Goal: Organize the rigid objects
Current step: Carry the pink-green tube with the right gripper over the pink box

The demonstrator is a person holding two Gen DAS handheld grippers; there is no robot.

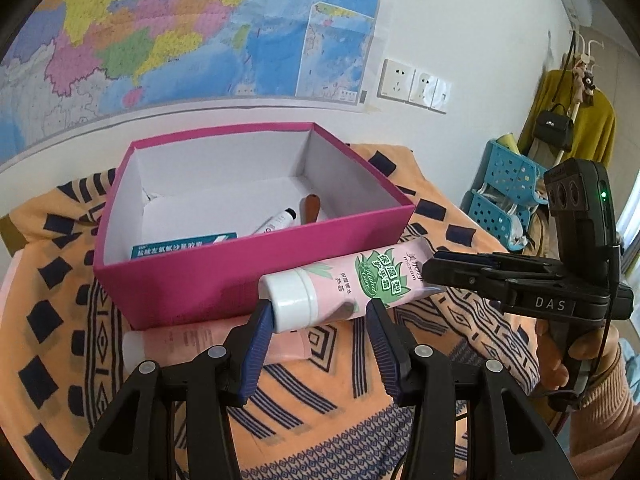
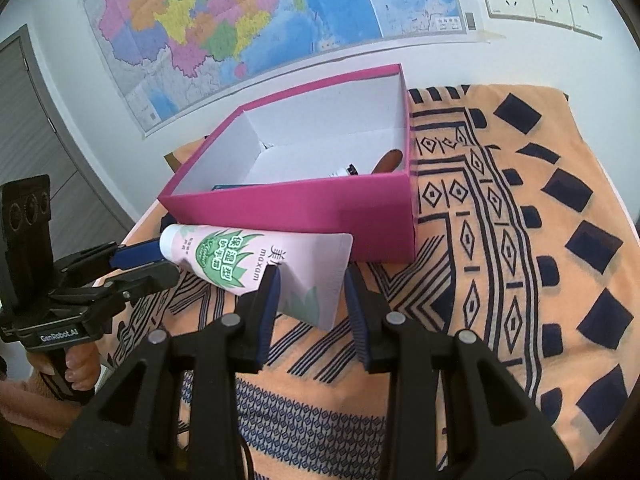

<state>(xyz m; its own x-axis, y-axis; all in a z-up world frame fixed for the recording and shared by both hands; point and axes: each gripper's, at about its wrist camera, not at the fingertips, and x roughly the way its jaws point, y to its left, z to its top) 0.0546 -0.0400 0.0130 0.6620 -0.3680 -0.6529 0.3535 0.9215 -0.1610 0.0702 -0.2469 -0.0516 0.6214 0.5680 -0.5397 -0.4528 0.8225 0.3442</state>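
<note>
A pink hand-cream tube [image 1: 352, 284] with a white cap and green leaf print hangs above the cloth in front of the magenta box [image 1: 240, 284]. My left gripper [image 1: 320, 312] has its jaws around the cap end. My right gripper [image 2: 312, 284] has its jaws around the flat crimped end of the tube [image 2: 256, 260]. Both sets of jaws stand wide, and I cannot tell which one bears the tube. The box [image 2: 304, 208] holds a teal carton [image 1: 184, 246], a small white tube [image 1: 280, 220] and a brown object [image 1: 310, 206].
A second pink tube [image 1: 192, 340] lies on the orange patterned cloth [image 2: 520, 240] against the box's front wall. A blue basket rack [image 1: 504, 196] stands off the table's right side. A map covers the wall behind.
</note>
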